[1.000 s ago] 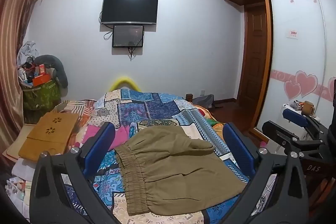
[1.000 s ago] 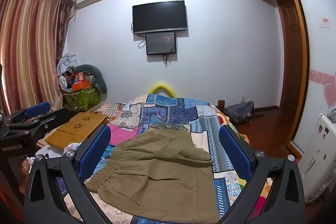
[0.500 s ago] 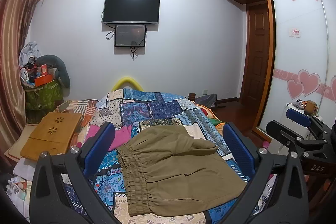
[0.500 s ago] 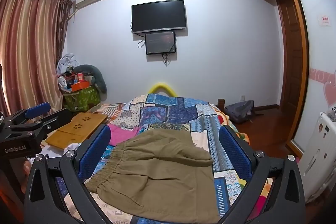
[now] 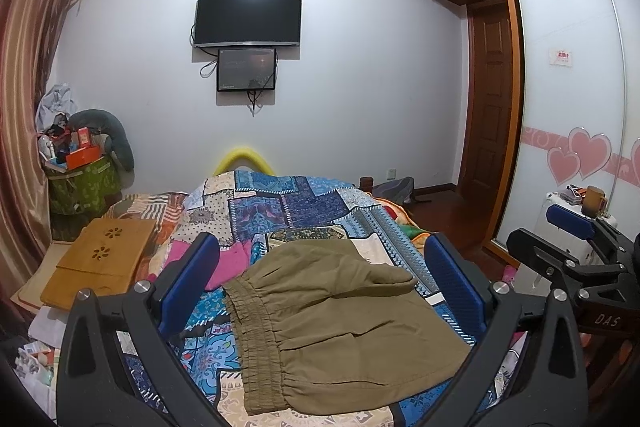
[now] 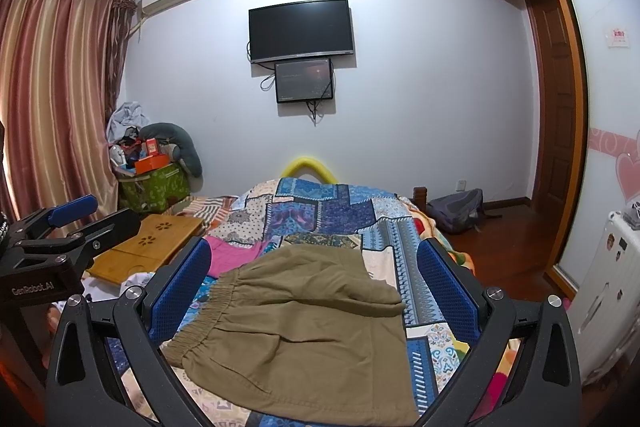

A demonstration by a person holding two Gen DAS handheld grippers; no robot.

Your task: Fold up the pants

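Observation:
Olive-brown pants (image 5: 332,319) lie folded on the patchwork bedspread (image 5: 304,207), elastic waistband toward the left. The same pants (image 6: 304,327) fill the lower middle of the right wrist view. My left gripper (image 5: 320,275) hovers above them, open, with its blue pads wide apart and nothing between them. My right gripper (image 6: 312,275) is likewise open and empty, held above the pants. In the left wrist view the right gripper (image 5: 572,243) shows at the right edge; in the right wrist view the left gripper (image 6: 68,223) shows at the left edge.
A wooden lap desk (image 5: 100,263) rests on the bed's left side beside a pink garment (image 5: 232,259). A green basket (image 5: 80,183) of clutter stands by the curtain. A wardrobe with heart stickers (image 5: 580,131) and a white appliance (image 6: 608,291) line the right.
Both views have drifted very slightly; the pants lie unmoved and both grippers stay open.

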